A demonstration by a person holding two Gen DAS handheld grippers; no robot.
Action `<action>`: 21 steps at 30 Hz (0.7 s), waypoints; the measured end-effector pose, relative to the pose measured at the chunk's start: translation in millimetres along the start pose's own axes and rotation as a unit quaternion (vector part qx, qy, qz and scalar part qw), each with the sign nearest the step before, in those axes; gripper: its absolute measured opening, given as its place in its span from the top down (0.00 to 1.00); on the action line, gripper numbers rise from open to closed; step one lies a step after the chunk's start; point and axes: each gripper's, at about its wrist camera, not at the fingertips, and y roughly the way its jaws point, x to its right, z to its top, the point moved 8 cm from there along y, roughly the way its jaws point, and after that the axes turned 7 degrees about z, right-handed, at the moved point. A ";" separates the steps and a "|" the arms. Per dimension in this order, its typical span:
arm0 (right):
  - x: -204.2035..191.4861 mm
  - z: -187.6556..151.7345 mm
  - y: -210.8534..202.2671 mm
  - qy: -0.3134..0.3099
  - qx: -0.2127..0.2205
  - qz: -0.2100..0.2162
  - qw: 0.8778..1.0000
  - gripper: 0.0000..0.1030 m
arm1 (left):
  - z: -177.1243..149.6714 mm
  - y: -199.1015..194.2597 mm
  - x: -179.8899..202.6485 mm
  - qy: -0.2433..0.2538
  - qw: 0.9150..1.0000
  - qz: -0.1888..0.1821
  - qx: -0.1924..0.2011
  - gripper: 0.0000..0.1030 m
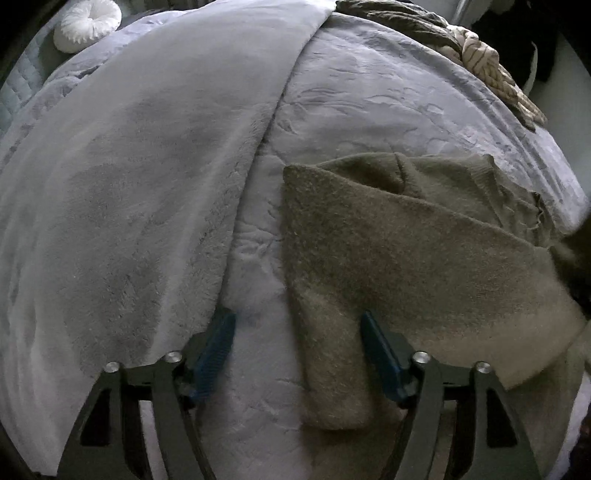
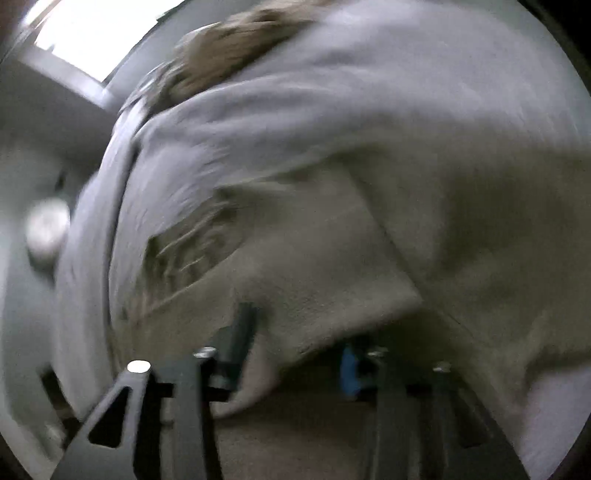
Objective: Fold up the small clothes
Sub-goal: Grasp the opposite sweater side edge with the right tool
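Note:
An olive knit sweater (image 1: 424,258) lies folded on the bed at the right of the left wrist view. My left gripper (image 1: 295,347) hangs over its near left corner with the jaws wide apart. One blue pad (image 1: 218,350) is above the bedspread and the other above the knit, neither pressing. The right wrist view is blurred. There the same sweater (image 2: 369,240) fills the middle, and a fold of it droops between the fingers of my right gripper (image 2: 295,350). Those jaws stand apart, with a dark gap beside the blue pad (image 2: 349,373).
A plush grey blanket (image 1: 129,166) covers the bed's left half over a lilac bedspread (image 1: 369,103). A white round cushion (image 1: 88,24) sits far left. A dark garment (image 1: 399,18) and a striped tan one (image 1: 491,66) lie at the far right edge. A bright window (image 2: 81,33) shows beyond the bed.

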 end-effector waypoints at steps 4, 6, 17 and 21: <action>32.2 -1.2 -12.0 0.105 0.015 0.073 0.992 0.43 | 7.6 5.0 7.5 0.004 1.000 -0.009 -0.006 0.27; 35.0 -1.2 -14.4 0.121 0.017 0.085 0.989 0.43 | 12.0 6.7 6.3 0.001 1.000 -0.015 -0.010 0.27; 24.5 -0.9 -26.9 0.033 0.019 -0.006 0.999 0.93 | 57.0 13.3 20.6 -0.021 0.998 -0.063 -0.015 0.75; 54.3 -12.0 -23.5 0.088 0.006 -0.002 0.996 0.87 | 55.1 14.2 12.9 0.018 1.000 -0.007 0.007 0.75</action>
